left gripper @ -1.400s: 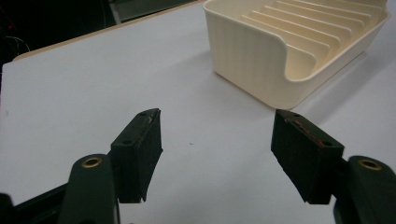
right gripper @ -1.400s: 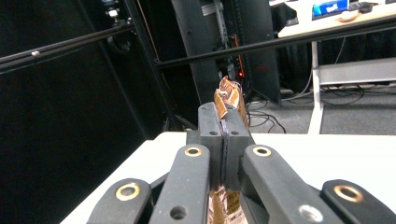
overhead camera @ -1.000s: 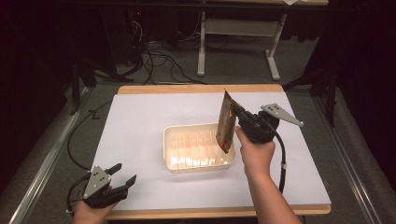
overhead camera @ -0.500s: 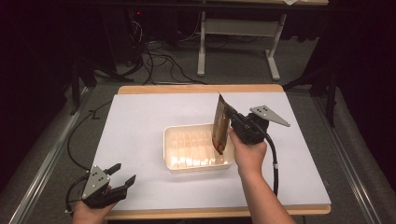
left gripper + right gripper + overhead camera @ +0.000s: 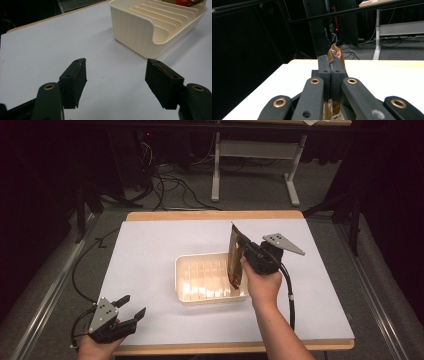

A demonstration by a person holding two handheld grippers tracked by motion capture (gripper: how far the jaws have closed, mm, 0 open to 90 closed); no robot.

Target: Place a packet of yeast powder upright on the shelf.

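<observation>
One pouch point(image 5: 235, 256), clamped by right gripper point(image 5: 246, 251), stands upright, long axis vertical.

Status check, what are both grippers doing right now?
Left gripper open, idle near table's front edge. Right gripper shut on brown pouch, upright, its lower end in the cream tray. Nothing in the way.

In the right gripper view, most of the brown packet point(image 5: 334, 53) is hidden behind the closed jaws of the right gripper point(image 5: 331, 65); only a crumpled top edge and a strip at the bottom edge are seen, and its print cannot be read. In the left gripper view, the cream tray point(image 5: 140, 32) is cut off by the top and right edges, and a red and brown corner, perhaps the packet, is barely caught. In the high view, the packet's lower end is lost against the tray's point(image 5: 181, 282) inside, and contact cannot be told.
</observation>
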